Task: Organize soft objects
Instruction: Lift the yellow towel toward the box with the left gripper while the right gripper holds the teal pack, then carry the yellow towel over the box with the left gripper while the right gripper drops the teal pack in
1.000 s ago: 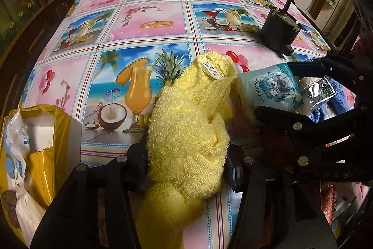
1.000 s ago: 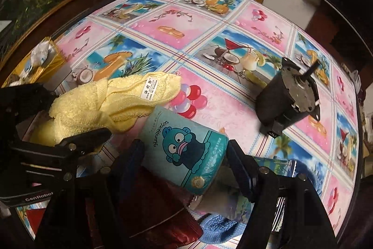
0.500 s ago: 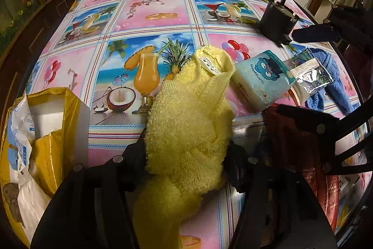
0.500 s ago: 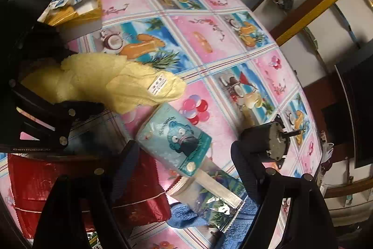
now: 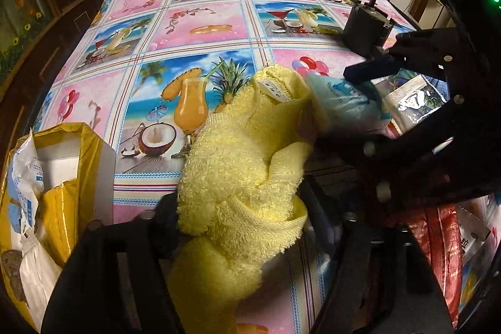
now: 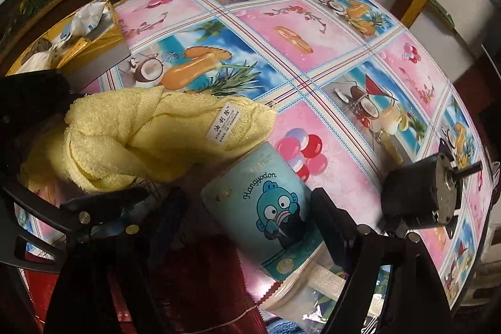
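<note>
Back over the blue pack after swinging clear half a second ago, the right gripper [image 6: 250,208] now straddles the Hangyodon tissue pack [image 6: 275,208]; jaws closing, right finger against the pack's edge, left finger short of it by a visible gap, so not gripping. Pack lies on the patterned tablecloth [image 6: 313,52], its upper corner tucked just under the yellow towel's [image 6: 150,140] labelled end.

Left gripper [image 5: 241,208] has barely shifted. Jaws closing on the towel [image 5: 244,171], pads pressed into the bunched terry from both sides; the cloth bulges above and below the pinch. Towel's far end reaches toward the pineapple print, white label [image 6: 224,125] showing.

Other items noted:
- black motor [image 6: 416,196] with shaft, right of the pack, apart from it
- clear foil pouch [image 5: 413,102] beyond the pack in the left wrist view
- red foil bag [image 6: 203,280] under the near edge of the pack
- yellow box [image 5: 65,177] with white packets at the table's left edge, well apart from the towel
</note>
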Demonstrator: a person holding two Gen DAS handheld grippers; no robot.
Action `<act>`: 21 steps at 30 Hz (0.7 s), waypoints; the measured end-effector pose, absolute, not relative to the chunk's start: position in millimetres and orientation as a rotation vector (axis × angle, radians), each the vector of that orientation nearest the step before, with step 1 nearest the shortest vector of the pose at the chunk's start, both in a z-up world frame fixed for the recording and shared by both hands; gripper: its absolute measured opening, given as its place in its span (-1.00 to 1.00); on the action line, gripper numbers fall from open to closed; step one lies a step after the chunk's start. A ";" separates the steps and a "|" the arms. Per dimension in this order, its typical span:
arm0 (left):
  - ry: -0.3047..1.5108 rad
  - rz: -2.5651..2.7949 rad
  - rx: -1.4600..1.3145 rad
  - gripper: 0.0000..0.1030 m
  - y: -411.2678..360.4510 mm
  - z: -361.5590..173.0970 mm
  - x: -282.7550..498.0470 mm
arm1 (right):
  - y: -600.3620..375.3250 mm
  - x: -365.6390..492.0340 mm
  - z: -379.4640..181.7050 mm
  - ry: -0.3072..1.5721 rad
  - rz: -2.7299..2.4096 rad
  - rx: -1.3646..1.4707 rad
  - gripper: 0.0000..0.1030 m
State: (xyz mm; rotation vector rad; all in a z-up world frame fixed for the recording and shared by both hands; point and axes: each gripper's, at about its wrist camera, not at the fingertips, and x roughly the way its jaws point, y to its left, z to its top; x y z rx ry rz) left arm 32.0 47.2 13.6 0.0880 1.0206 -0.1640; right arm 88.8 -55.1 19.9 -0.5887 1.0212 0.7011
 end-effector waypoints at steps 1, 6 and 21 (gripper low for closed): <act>1.024 -0.178 0.077 -0.15 47.6 15.0 31.3 | -57.1 87.1 22.5 1.019 0.678 -0.571 0.24; 1.028 -0.230 -0.040 -0.17 56.6 23.7 23.4 | -68.5 72.3 37.2 0.992 0.615 -0.464 -0.24; 0.734 -0.282 -0.311 -0.17 129.1 123.9 -84.8 | -90.3 7.3 121.6 0.798 0.617 -0.208 -0.79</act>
